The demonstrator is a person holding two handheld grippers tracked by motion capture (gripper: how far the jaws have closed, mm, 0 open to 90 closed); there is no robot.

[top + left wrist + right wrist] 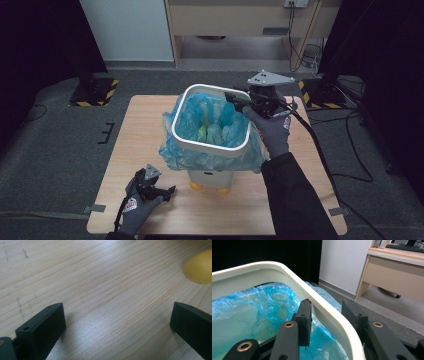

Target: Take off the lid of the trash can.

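Observation:
A white bin (210, 177) with yellow feet (196, 186) stands at the middle of the wooden table (145, 145). A blue plastic bag (210, 122) lines it and spills over the sides. A white rim ring (200, 141) sits tilted on top of the bag. My right gripper (235, 97) is at the ring's far right corner. In the right gripper view the ring (329, 315) runs between the jaws, one inside against the bag (249, 315) and one outside, and the right gripper (327, 310) is shut on it. My left gripper (167, 192) rests open on the table's front left, and my left gripper (117, 317) holds nothing, with a yellow foot (198, 267) ahead.
Dark floor surrounds the table. Stands with yellow-black striped bases (95, 92) sit at the back left and back right. Cables (350, 150) trail on the floor to the right. A pale desk (397, 270) stands behind.

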